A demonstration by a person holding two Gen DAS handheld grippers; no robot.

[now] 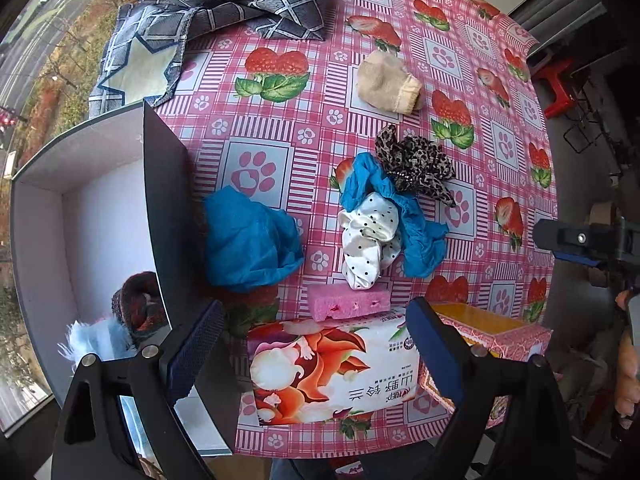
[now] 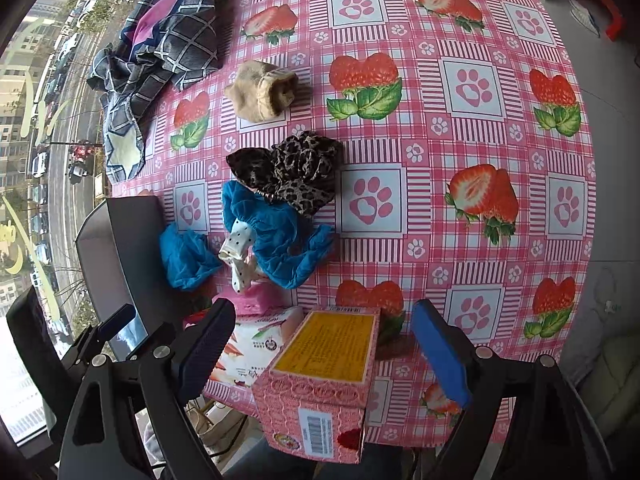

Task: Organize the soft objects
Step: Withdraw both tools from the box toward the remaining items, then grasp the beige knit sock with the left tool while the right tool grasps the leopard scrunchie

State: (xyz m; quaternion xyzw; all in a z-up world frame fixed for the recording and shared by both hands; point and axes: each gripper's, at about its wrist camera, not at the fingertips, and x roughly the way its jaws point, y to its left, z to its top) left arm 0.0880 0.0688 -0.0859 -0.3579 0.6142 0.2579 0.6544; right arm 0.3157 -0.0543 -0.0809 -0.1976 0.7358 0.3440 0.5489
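Soft things lie on the strawberry tablecloth: a blue cloth (image 1: 248,240) beside the box, a second blue cloth (image 1: 416,224) under a white dotted scrunchie (image 1: 368,236), a leopard scrunchie (image 1: 416,164), a beige sock (image 1: 388,82) and a pink sponge (image 1: 348,302). A dark box with white inside (image 1: 100,208) stands at the left and holds a dark knitted item (image 1: 138,304) and a pale blue fluffy item (image 1: 96,340). My left gripper (image 1: 316,344) is open above a tissue pack (image 1: 332,368). My right gripper (image 2: 324,348) is open above a pink carton (image 2: 320,380).
A grey checked fabric (image 1: 224,0) lies bunched at the table's far left corner. The table's near edge runs just below the tissue pack and carton. A window with a street view is on the left; a red stool (image 1: 560,88) stands on the floor at the right.
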